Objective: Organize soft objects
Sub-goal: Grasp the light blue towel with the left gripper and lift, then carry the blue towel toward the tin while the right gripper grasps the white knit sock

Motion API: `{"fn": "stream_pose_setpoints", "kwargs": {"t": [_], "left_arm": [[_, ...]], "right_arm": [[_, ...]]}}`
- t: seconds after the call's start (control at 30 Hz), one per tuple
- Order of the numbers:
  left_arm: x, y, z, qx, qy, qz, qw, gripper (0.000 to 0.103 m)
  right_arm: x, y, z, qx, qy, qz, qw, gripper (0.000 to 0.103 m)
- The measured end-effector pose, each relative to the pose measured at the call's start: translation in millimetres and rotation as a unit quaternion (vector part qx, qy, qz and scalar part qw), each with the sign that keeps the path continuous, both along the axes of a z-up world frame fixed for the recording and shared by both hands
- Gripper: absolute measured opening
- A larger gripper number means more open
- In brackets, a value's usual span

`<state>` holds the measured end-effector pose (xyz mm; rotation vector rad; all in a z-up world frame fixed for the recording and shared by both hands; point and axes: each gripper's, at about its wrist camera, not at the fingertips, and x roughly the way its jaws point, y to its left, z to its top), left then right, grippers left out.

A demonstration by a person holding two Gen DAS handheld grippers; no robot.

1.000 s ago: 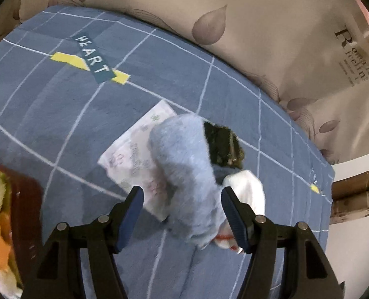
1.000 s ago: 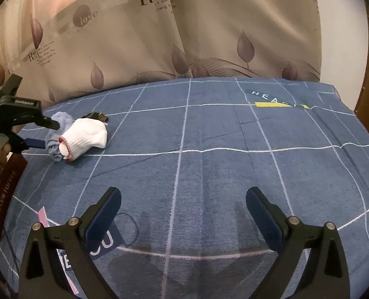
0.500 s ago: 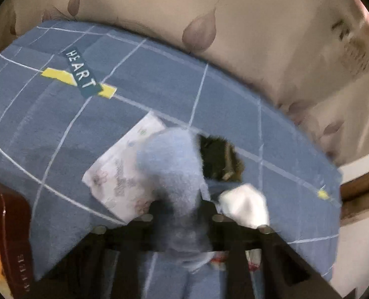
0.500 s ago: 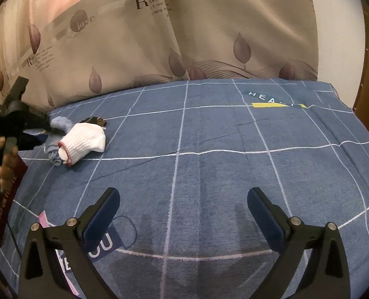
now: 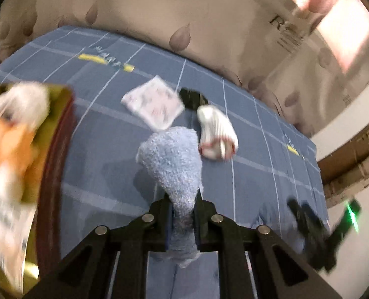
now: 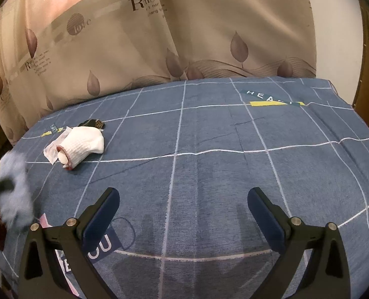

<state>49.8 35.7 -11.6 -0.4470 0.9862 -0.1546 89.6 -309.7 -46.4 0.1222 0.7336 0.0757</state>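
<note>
1. the left gripper (image 5: 182, 214) sits at the bottom centre of the left wrist view, its jaws clenched on a fluffy blue sock (image 5: 174, 164) lifted clear of the blue checked bed cover (image 5: 104, 149).
2. a white sock (image 5: 215, 130) lies on the cover at centre, just beside a printed paper sheet (image 5: 154, 103) and a small dark item (image 5: 192, 97).
3. a blurred box of plush toys (image 5: 12, 134) fills the left edge.
4. the right gripper (image 6: 183, 209), at the bottom of its own view, hangs over bare cover, jaws released and empty.
</note>
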Motion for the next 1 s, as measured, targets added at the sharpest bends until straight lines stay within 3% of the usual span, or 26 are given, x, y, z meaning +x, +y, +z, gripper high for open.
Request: {"fn": "stream_pose_setpoints", "kwargs": {"t": [0.17,0.37,0.57,0.73,0.83,1.0], "left_arm": [[-52,11,0,-0.008,-0.001,-0.006,0.9999,0.013],[-88,20,11,-0.01,-0.031,-0.014,0.9994,0.013],[-103,32,16,-0.018,-0.054,-0.021,0.9982,0.013],[-107,42,17,-0.035,-0.057,-0.019,0.9976,0.013],[-107,46,21,-0.033,-0.065,-0.017,0.9972,0.013],[-106,49,20,-0.034,-0.067,-0.02,0.997,0.014]], "right_arm": [[5,1,-2,-0.007,0.013,-0.001,1.0,0.102],[10,9,-6,-0.019,0.039,0.003,0.999,0.102],[12,53,17,0.056,0.053,0.062,0.995,0.102],[52,104,23,0.102,0.107,0.086,0.985,0.102],[81,123,17,0.124,0.14,0.07,0.98,0.102],[114,138,5,0.117,0.17,0.032,0.978,0.102]]}}
